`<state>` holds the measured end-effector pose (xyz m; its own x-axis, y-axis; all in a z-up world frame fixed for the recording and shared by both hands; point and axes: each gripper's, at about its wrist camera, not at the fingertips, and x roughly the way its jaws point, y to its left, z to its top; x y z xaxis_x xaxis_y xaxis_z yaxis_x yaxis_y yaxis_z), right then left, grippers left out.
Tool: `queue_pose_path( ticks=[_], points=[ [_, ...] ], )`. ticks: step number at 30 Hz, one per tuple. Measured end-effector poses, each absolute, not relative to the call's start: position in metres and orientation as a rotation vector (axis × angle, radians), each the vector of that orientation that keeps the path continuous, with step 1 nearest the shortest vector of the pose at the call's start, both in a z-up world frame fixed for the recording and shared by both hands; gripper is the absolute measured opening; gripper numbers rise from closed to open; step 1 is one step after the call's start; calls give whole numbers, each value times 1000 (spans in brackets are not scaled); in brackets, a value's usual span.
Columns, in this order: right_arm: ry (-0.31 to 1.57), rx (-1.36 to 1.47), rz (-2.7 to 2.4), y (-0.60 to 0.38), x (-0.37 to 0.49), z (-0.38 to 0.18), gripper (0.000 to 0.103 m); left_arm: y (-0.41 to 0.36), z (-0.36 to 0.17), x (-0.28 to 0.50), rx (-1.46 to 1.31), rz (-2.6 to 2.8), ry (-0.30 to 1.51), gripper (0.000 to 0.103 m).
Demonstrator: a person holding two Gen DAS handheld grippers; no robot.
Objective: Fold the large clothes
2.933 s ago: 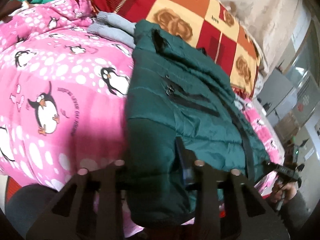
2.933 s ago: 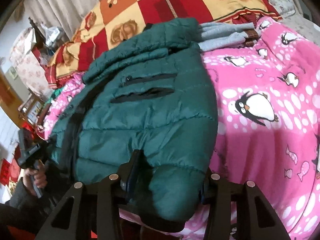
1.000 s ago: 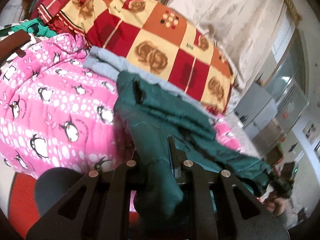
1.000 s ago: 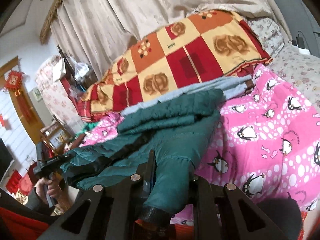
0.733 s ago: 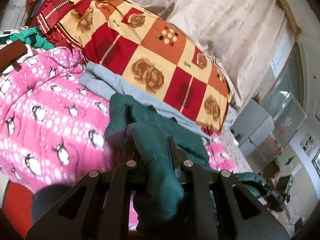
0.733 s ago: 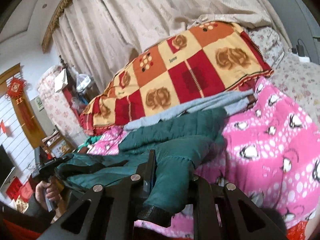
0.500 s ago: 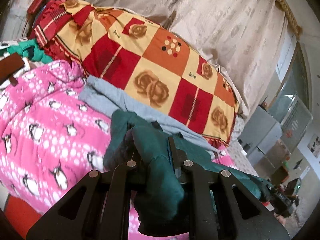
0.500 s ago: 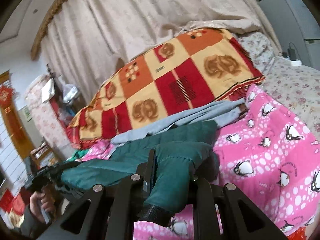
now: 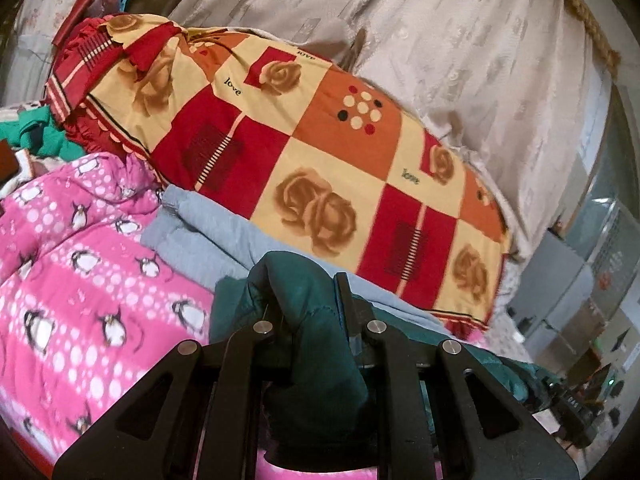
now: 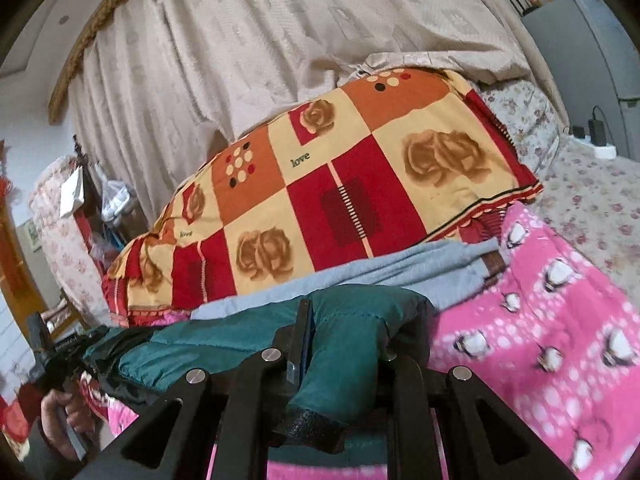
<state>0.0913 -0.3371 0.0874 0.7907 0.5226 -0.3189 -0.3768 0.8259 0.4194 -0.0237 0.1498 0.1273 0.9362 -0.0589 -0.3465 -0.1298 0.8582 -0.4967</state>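
Since the earlier frames the green puffer jacket's near edge has come up off the bed and travelled toward the pillows, so both cameras now look across at the curtain rather than down on a jacket spread flat.

Left wrist view: the left gripper [image 9: 310, 316] is clamped on a bunched fold of the jacket [image 9: 320, 344], jaws pressed tight on the fabric. I'd say it's pinching the hem corner so that whole edge can be carried over the rest of the coat. The rest of the jacket trails off to the right and lies on the pink penguin blanket [image 9: 80, 280], with a folded grey garment [image 9: 192, 228] just behind it and the checked rose quilt [image 9: 304, 168] beyond. This view shows the blanket's left side and some green clothing in the far left corner, which the other camera misses.

Right wrist view: the right gripper [image 10: 344, 336] is closed on the other corner, with a black knit cuff [image 10: 308, 426] hanging down below the jaws. Holding both corners level probably keeps the fold line straight. Only here can you see the person's hand [image 10: 60, 416] gripping the other tool's handle at lower left, plus a flowery sheet [image 10: 592, 200] and a charger on the right.
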Motion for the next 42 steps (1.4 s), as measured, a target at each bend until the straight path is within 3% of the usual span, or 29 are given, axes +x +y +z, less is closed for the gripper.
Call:
queue_pose_path(
  ticks=[10, 20, 28, 31, 35, 37, 38, 39, 42],
  points=[
    [542, 288, 430, -283, 219, 39, 13, 173, 45, 88, -561, 210, 535, 13],
    [648, 245, 384, -262, 280, -21, 13, 172, -8, 150, -496, 257, 669, 16],
    [758, 302, 417, -266, 301, -46, 16, 172, -16, 158, -501, 243, 671, 17],
    [780, 373, 436, -275, 300, -43, 20, 177, -11, 157, -564, 234, 689, 22],
    [819, 517, 455, -293, 296, -34, 33, 190, -2, 150, -733, 126, 689, 59],
    [818, 601, 476, -301, 291, -26, 49, 195, 6, 144, -809, 81, 668, 72],
    [805, 623, 483, -303, 288, -22, 72, 198, 10, 141, -835, 70, 652, 79],
    [778, 635, 485, -304, 284, -15, 85, 199, 15, 137, -842, 70, 637, 80],
    [690, 622, 501, -306, 268, 7, 86, 201, 30, 124, -812, 99, 555, 80]
  ],
)
